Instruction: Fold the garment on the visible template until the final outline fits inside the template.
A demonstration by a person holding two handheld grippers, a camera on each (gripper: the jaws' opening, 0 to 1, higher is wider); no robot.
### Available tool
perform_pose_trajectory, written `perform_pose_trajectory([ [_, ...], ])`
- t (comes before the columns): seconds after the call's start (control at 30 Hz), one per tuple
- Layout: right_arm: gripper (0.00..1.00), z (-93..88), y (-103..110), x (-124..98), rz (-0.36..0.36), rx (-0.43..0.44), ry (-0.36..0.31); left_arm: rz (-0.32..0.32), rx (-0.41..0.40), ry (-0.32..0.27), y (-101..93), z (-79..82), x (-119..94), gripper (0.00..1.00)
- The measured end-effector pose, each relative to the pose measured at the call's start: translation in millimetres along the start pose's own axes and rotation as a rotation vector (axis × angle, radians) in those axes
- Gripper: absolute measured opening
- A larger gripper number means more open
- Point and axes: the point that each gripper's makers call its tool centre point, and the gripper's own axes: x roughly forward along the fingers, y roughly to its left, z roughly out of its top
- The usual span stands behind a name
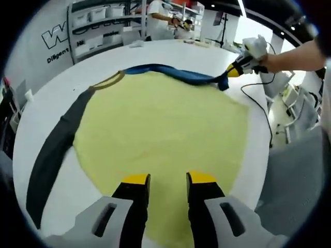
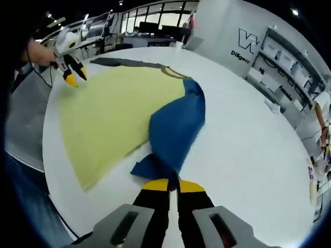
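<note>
A yellow garment (image 1: 160,129) lies spread flat on the white table (image 1: 46,108). Its dark grey sleeve (image 1: 57,150) stretches out along the left in the left gripper view. Its blue sleeve (image 2: 176,126) is folded over the yellow body's edge. My right gripper (image 2: 173,184) is shut on the bunched end of that blue sleeve. In the left gripper view the right gripper (image 1: 234,70) holds the blue sleeve (image 1: 170,72) at the garment's far side. My left gripper (image 1: 168,180) stands open just above the yellow hem, gripping nothing. It also appears as the left gripper (image 2: 72,78) at the garment's far edge.
The table edge (image 1: 261,155) curves close on the right, with a black cable (image 1: 258,103) hanging over it. Shelves with white bins (image 1: 98,20) and a person (image 1: 163,20) stand beyond the far side. More shelving (image 2: 289,72) lines the wall to the right.
</note>
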Motion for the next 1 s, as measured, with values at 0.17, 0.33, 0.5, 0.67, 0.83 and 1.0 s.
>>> perform_pose_trajectory([
  [0.17, 0.00, 15.9, -40.1, -20.8, -0.161, -0.210, 0.010, 0.000, 0.000, -0.004, -0.9, 0.8, 0.6, 0.30],
  [0.33, 0.00, 19.4, -42.2, -26.6, -0.207, -0.333, 0.031, -0.001, -0.004, -0.013, -2.3, 2.9, 0.3, 0.29],
  [0.5, 0.00, 7.4, 5.1, -9.3, -0.078, -0.407, 0.045, -0.002, -0.009, -0.015, -2.8, 2.7, 0.1, 0.29],
  [0.67, 0.00, 7.2, 57.1, 4.1, 0.025, -0.399, 0.018, -0.001, -0.010, -0.014, -3.0, 2.6, -1.6, 0.29],
  [0.83, 0.04, 17.0, 112.0, 14.3, 0.193, -0.365, -0.032, -0.003, -0.013, -0.010, -3.4, 2.5, -1.5, 0.28],
  [1.0, 0.02, 17.2, 112.2, 12.6, 0.181, -0.247, -0.023, -0.005, -0.011, -0.017, -4.7, 5.8, -1.8, 0.28],
])
